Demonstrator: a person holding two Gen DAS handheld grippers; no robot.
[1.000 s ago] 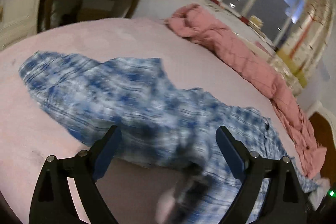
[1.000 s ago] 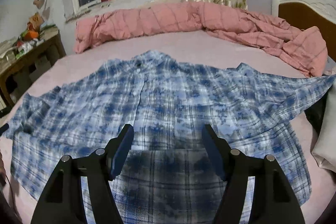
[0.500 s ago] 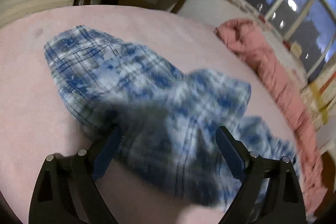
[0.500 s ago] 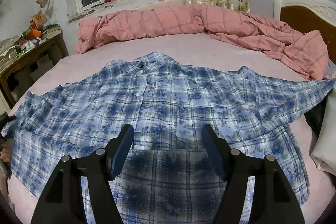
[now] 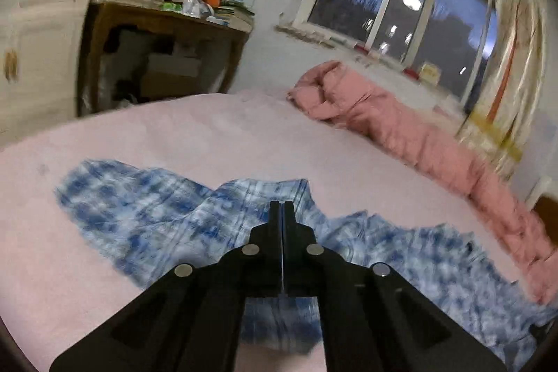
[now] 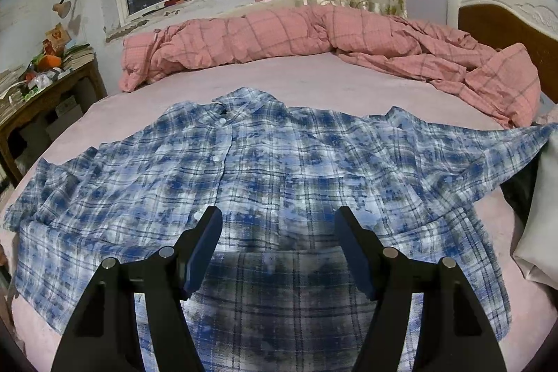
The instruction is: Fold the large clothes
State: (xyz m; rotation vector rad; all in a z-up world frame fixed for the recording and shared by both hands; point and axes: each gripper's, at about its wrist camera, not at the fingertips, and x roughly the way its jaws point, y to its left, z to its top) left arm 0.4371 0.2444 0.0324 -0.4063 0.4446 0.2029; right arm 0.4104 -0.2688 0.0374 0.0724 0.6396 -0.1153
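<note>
Both tools differ: left gripper (image 5: 281, 208) is pinched closed, seemingly on the blue-white plaid cotton shirt (image 6: 265, 169) toward 9 o'clock for folding; right gripper (image 6: 278, 243) hovers agape above the hem.

Each claw, the left claw (image 5: 281, 210) and the right claw (image 6: 278, 229) alike, is built of matte black angular plastic linkage arms with triangular cut-outs, joined by round silver pivot screws, and is tipped with flat fingers (image 6: 204, 244) faced by dark navy-blue pads.
</note>
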